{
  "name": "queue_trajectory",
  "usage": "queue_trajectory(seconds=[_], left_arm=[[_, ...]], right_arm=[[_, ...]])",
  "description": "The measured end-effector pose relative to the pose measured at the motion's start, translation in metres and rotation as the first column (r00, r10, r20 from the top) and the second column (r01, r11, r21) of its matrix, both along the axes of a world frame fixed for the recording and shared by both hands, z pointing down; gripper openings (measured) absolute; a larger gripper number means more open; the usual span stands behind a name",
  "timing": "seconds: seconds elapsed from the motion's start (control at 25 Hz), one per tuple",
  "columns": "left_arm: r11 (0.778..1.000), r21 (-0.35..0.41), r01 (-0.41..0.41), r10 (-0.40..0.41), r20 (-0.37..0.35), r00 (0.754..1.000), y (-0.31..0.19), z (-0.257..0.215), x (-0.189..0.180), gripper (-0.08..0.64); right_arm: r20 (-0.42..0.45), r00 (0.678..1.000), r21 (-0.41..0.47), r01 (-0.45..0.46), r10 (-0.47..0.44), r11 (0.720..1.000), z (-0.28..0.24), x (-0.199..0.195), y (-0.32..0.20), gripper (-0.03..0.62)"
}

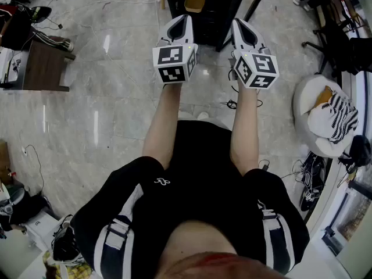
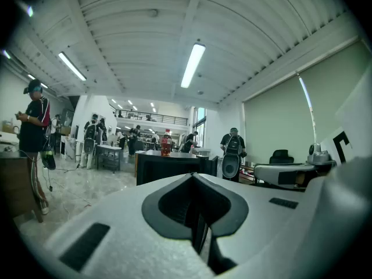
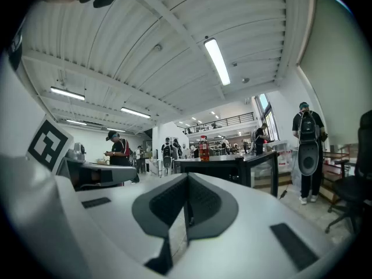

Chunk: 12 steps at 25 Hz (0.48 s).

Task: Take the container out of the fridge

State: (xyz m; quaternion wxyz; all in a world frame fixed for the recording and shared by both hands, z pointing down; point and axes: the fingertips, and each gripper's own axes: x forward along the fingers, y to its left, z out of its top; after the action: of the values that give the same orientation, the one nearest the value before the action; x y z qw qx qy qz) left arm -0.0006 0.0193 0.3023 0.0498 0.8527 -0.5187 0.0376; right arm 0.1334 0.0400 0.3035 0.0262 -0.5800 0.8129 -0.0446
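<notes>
A low black cabinet (image 1: 204, 11) stands on the marble floor just ahead of both grippers, with a yellowish object (image 1: 195, 0) on its top. In the gripper views the same black cabinet (image 2: 168, 168) (image 3: 232, 166) carries a red bottle (image 2: 166, 144) (image 3: 204, 149). No container shows, and I cannot tell whether the cabinet has an open door. My left gripper (image 1: 185, 17) (image 2: 195, 176) is held level in the air, jaws closed together on nothing. My right gripper (image 1: 237, 22) (image 3: 187, 176) is beside it, also shut and empty.
A brown side table (image 1: 43, 63) stands at the left. A white round seat with a striped cloth (image 1: 328, 115) is at the right. Cables (image 1: 232, 103) lie on the floor below the grippers. A black office chair (image 1: 340, 45) is at the far right. People (image 2: 36, 127) (image 3: 307, 150) stand around the hall.
</notes>
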Motion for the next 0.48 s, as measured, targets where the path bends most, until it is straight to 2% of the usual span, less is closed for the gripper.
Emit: queue_trajectory(seconds=[0.28,0.48], left_arm=[[1.000,-0.007,0.022,-0.022,0.010,1.000,-0.004,0.010,-0.002,0.008],[0.997,-0.019,0.075,-0.074,0.016,0.997,-0.013,0.017,-0.030,0.008]], right_arm=[[0.026,1.000,-0.002,-0.002,0.002,1.000,0.010,0.006,-0.015,0.012],[0.044,0.999,-0.028,0.030,-0.029,0.999,0.022,-0.016,-0.033,0.012]])
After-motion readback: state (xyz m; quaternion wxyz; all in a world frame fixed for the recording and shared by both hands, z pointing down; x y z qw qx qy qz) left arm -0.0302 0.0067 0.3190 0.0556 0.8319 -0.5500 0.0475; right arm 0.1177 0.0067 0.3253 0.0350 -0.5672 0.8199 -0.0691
